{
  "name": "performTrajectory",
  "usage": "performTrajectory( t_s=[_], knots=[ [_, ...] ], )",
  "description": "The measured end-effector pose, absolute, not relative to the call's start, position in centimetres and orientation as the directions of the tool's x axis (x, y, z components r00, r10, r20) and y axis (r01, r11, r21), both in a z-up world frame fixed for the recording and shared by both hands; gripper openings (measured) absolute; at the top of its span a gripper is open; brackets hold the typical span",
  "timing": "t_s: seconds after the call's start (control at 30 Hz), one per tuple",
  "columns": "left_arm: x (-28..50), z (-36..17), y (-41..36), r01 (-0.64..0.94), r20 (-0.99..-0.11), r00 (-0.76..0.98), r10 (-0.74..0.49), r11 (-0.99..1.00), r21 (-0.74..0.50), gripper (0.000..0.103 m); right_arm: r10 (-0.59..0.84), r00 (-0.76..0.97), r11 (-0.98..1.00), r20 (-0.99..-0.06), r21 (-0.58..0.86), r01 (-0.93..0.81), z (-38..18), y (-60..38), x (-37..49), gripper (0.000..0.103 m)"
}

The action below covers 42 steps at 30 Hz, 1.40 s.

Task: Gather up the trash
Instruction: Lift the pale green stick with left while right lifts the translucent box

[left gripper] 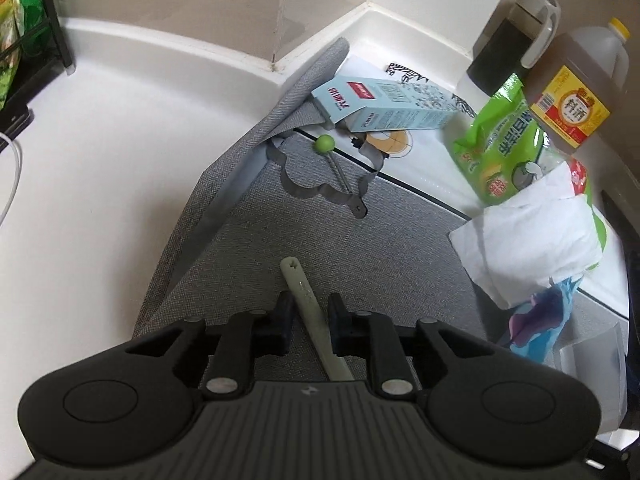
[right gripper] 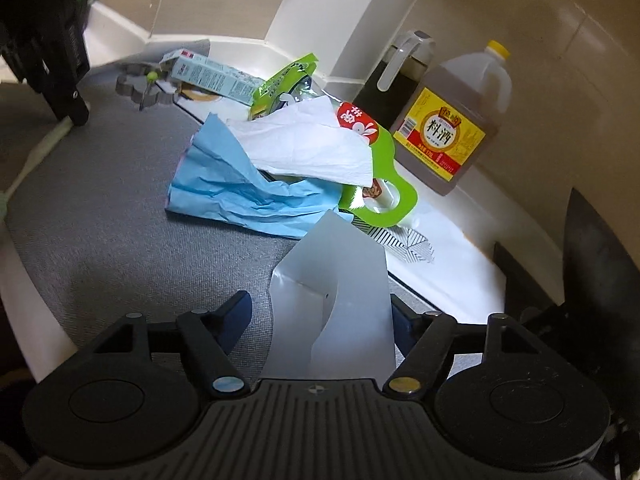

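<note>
Crumpled white tissue [right gripper: 308, 140] draped over creased blue paper [right gripper: 240, 192] on the grey mat. Pale blue carton [left gripper: 384, 106] lying on its side, end flap open, near the wall corner. Thin pale green stick [left gripper: 316, 316] flat on the mat; folded translucent white sheet [right gripper: 332, 292] standing upright

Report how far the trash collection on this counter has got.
Nothing looks collected yet. In hand: the left gripper has its jaws around a pale green stick; the right gripper, jaws wide, has a folded white plastic piece between them, grip unclear. Left on the grey mat: white tissue, crumpled blue paper, green packet and light-blue carton.
</note>
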<state>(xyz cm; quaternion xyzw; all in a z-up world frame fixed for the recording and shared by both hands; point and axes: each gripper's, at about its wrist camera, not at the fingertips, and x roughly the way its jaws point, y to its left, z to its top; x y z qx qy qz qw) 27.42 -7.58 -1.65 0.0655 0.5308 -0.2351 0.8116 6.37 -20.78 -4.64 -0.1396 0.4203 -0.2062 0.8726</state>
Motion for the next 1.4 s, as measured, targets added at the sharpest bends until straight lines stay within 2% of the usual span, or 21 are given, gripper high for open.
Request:
performTrajectory(
  t_s=[0.07, 0.23, 0.37, 0.5, 0.7, 0.8, 0.83, 0.97, 1.07, 1.23, 1.4],
  knots=[
    [26.9, -1.4, -7.5, 0.458, -0.890, 0.318, -0.325, 0.875, -0.156, 0.044, -0.469, 0.551, 0.883, -0.690, -0.387, 0.268, -4.4, -21.4, 6.2, 0.078],
    [24.9, -0.7, -7.9, 0.499, -0.894, 0.303, -0.330, 0.854, -0.146, 0.064, -0.420, 0.563, 0.905, -0.712, -0.276, 0.325, -3.5, -22.6, 5.6, 0.078],
    [23.8, -1.1, -8.3, 0.533, -0.903, 0.296, -0.310, 0.838, -0.113, 0.068, -0.392, 0.599, 0.915, -0.698, -0.228, 0.332, -2.9, -22.2, 5.0, 0.079],
    [24.0, -1.8, -8.5, 0.533, -0.909, 0.299, -0.290, 0.841, -0.093, 0.062, -0.334, 0.641, 0.939, -0.691, -0.183, 0.292, -2.4, -21.4, 4.8, 0.082],
    [24.5, -2.0, -7.8, 0.522, -0.906, 0.311, -0.287, 0.849, -0.089, 0.046, -0.257, 0.683, 0.964, -0.684, -0.136, 0.227, -2.1, -19.6, 5.0, 0.084],
    [24.4, -2.0, -7.7, 0.521, -0.901, 0.331, -0.280, 0.851, -0.073, 0.035, -0.197, 0.673, 0.977, -0.713, -0.085, 0.196, -2.5, -19.2, 5.1, 0.084],
    [24.4, -2.1, -7.7, 0.521, -0.900, 0.339, -0.274, 0.851, -0.063, 0.027, -0.186, 0.673, 0.978, -0.716, -0.073, 0.193, -2.7, -19.0, 5.0, 0.084],
    [24.6, -2.1, -7.3, 0.508, -0.898, 0.342, -0.275, 0.858, -0.069, 0.021, -0.299, 0.663, 0.954, -0.687, -0.192, 0.231, -3.1, -18.7, 5.2, 0.083],
    [24.9, -1.9, -7.2, 0.493, -0.899, 0.339, -0.277, 0.866, -0.080, 0.012, -0.308, 0.634, 0.950, -0.709, -0.196, 0.242, -3.2, -19.6, 5.3, 0.083],
    [25.1, -1.6, -7.5, 0.490, -0.899, 0.334, -0.285, 0.867, -0.092, 0.012, -0.335, 0.676, 0.941, -0.656, -0.201, 0.270, -1.5, -21.0, 4.0, 0.085],
    [25.4, -1.8, -8.2, 0.496, -0.902, 0.327, -0.282, 0.864, -0.091, 0.012, -0.468, 0.606, 0.880, -0.644, -0.279, 0.384, -1.8, -23.7, 3.5, 0.085]
  ],
)
